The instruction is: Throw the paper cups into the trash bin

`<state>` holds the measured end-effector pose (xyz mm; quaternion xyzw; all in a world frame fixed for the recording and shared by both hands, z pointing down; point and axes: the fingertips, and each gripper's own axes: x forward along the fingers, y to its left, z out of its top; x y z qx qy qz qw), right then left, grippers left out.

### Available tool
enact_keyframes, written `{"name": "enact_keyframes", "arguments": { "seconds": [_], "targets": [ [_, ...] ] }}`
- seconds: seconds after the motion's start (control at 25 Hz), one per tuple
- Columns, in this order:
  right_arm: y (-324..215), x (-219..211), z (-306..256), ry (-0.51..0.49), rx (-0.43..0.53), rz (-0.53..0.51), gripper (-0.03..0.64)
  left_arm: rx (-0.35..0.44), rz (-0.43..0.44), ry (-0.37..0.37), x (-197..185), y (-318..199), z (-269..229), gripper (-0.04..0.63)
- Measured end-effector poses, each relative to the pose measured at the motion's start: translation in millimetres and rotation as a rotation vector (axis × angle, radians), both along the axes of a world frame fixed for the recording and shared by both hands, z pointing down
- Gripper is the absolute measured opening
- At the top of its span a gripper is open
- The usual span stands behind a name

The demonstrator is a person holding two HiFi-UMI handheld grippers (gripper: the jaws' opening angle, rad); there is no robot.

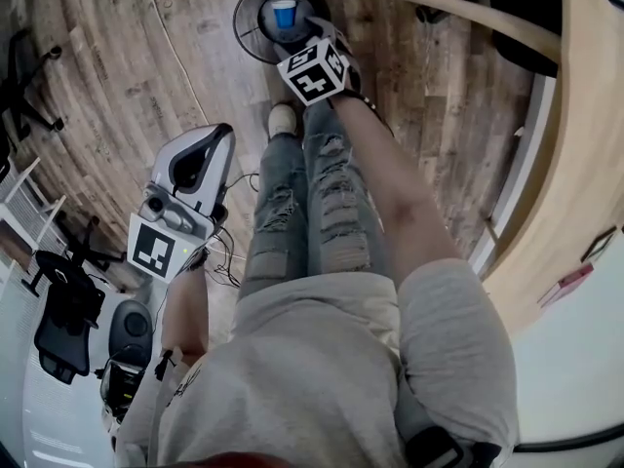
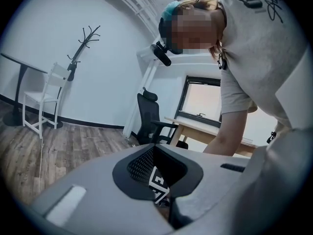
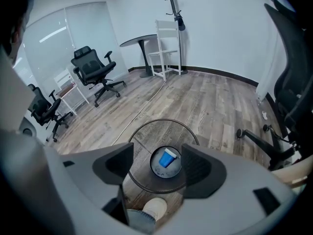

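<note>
A black wire-mesh trash bin (image 1: 244, 19) stands on the wood floor in front of my feet. One blue paper cup (image 1: 284, 14) lies tilted on its bottom. My right gripper (image 1: 319, 35) hangs over the bin's near rim, open, nothing between its jaws. In the right gripper view the bin (image 3: 142, 131) and the cup (image 3: 167, 158) show through the gap of the right gripper (image 3: 156, 169). My left gripper (image 1: 214, 136) is held low at my left side, away from the bin. Its jaws look shut and hold nothing. The left gripper (image 2: 159, 182) faces back toward my body.
A light wooden table (image 1: 575, 164) runs along the right. Black office chairs (image 1: 63, 310) stand at the left, and a thin cable (image 1: 185, 66) crosses the floor. A round table, a white chair (image 3: 166, 48) and a coat rack (image 3: 171, 4) stand by the far wall.
</note>
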<state>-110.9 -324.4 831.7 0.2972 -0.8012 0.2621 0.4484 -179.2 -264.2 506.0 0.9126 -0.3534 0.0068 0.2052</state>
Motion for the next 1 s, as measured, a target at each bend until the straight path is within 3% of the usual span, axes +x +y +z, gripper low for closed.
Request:
{"name": "enact_keyframes", "arguments": {
  "seconds": [0.64,1.0],
  "targets": [
    [-0.2,-11.9,-74.3,-0.076,0.059,0.007,0.291,0.033,-0.014,0.01,0.5,-2.3,-37.1,0.003],
    [9.6,-15.6,-120.7,-0.102,0.094,-0.043,0.291,0.076,-0.003,-0.001,3.9,-3.9,-66.5,0.003]
  ]
}}
